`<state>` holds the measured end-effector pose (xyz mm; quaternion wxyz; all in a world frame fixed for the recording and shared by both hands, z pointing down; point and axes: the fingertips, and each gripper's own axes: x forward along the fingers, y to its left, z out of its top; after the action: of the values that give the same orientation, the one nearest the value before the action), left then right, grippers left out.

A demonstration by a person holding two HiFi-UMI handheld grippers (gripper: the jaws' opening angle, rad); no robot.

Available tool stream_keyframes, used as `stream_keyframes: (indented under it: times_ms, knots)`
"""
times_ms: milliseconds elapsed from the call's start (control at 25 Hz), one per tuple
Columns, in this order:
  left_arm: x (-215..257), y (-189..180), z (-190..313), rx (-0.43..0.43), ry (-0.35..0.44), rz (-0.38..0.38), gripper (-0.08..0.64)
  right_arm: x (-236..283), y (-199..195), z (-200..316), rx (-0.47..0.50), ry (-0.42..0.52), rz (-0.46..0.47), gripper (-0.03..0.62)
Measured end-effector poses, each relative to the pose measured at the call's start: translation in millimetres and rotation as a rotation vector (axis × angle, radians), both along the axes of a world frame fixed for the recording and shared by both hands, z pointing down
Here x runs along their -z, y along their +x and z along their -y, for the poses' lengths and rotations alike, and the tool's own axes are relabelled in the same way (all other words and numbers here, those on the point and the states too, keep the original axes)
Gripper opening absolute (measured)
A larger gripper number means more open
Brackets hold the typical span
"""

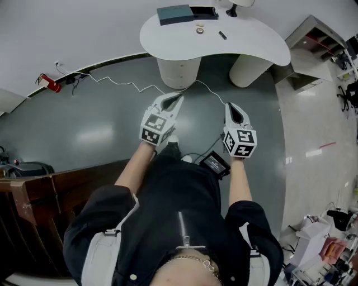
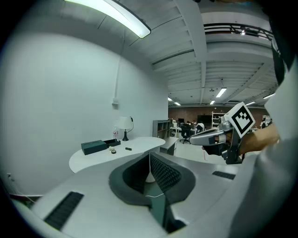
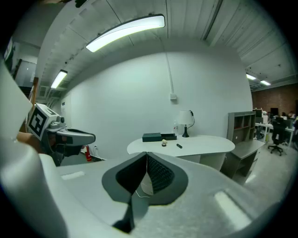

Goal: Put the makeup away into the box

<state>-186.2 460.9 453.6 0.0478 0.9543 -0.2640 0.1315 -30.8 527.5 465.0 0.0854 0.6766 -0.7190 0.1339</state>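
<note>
Closed left claw [image 1: 176,99] and right claw [image 1: 234,106] bear square markers [image 1: 153,127]; box [image 1: 175,14] illegible.

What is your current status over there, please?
Shut and empty: left hand-held gripper, right hand-held gripper. Makeup lying on the table beside the box. White cable on the floor ahead.

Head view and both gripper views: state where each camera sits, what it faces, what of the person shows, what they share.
Head view: head-mounted, looking down; torso, forearms, left gripper, right gripper, white table.
Left gripper view: rides it, faces table; right gripper shows.
Right gripper view: rides it, faces table; left gripper shows.
Shared: table, dark box.
</note>
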Motion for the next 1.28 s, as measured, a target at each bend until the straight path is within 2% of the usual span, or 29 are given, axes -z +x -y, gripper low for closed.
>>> stream_keyframes:
  times_ms: [760,1000,1280]
  knots:
    - [-10,15,0,0.016,-0.031,0.005,0.014,-2,16,7,0.031,-0.019,0.019,0.011]
    - [-16,34,26,0.001,-0.041,0.006,0.014,-9,30,30,0.027,-0.029,0.036,0.011]
    - [-27,63,83,-0.032,-0.056,0.008,0.014,-19,46,85,0.03,-0.053,0.029,0.011]
